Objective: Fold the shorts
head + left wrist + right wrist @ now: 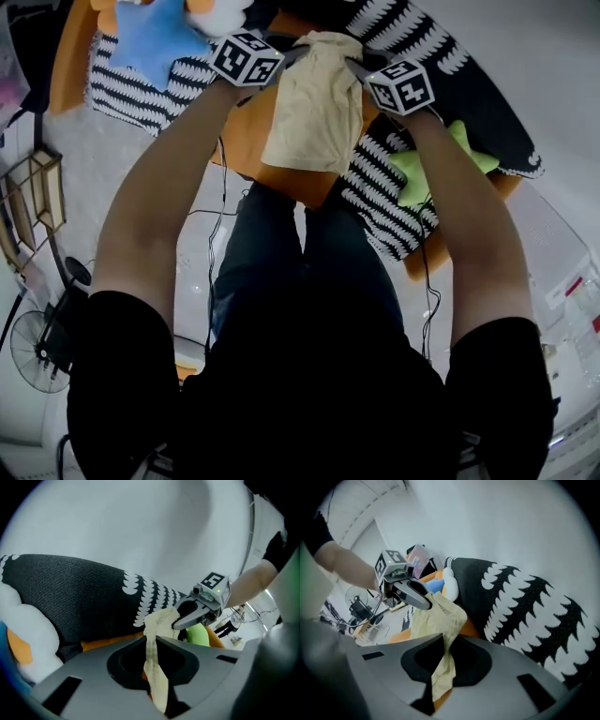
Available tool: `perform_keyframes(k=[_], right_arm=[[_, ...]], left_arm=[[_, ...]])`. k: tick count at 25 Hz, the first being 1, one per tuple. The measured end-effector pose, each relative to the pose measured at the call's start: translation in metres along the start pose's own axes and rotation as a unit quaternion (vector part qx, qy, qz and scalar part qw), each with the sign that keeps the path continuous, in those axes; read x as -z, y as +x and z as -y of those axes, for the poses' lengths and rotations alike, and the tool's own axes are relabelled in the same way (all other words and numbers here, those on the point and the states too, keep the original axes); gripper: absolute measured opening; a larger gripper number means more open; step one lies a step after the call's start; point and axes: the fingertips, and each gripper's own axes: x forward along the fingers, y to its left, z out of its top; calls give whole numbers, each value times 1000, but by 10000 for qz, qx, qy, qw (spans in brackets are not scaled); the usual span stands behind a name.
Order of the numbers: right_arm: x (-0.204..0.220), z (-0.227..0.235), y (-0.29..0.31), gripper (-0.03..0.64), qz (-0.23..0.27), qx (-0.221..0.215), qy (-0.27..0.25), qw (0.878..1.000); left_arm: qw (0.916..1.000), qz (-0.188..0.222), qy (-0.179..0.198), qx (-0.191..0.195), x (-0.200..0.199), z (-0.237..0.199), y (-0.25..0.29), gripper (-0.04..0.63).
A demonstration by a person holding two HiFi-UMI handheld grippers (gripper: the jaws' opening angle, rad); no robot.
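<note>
The cream shorts (314,103) hang in the air above the orange table (248,141), held up by their top edge. My left gripper (292,52) is shut on the top left corner and my right gripper (358,64) is shut on the top right corner. In the left gripper view a strip of the shorts (157,672) is pinched between the closed jaws of the left gripper (151,640), and the right gripper (180,620) bites the cloth just beyond. In the right gripper view the shorts (436,618) run from the right gripper (446,641) up to the left gripper (425,603).
A black and white patterned cloth (403,37) covers much of the table. A blue star cushion (159,37) lies at the far left and a green star cushion (427,173) at the right. A fan (33,352) and cables stand on the floor to the left.
</note>
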Motion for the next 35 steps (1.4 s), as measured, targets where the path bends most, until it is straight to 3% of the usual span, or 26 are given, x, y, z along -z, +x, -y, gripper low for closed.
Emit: perform_keyframes(k=[6,11,20,29,35], right_arm=[[31,-39,-10,41,-249,-154,-706,9971],[57,-72,-13,43,-464,-337,-1235,9907],[108,-124,-13,43,-917,-543,-2102,9718],[146,-159,-6,43,-1076,-694,-2484,9602],[176,-174,2,44,-1276,-615,-3045,9419]], left_arm=[[9965,-231,803,95,34,39,-10,54],[9878,-500,1473,114,70,68,-20,54],[9657,-804,2469,-85,122,102,-21,54],[9366,-1172,3300,111,177,133,-23,54],[9185,-1655,3571,374,217,143,-12,54]])
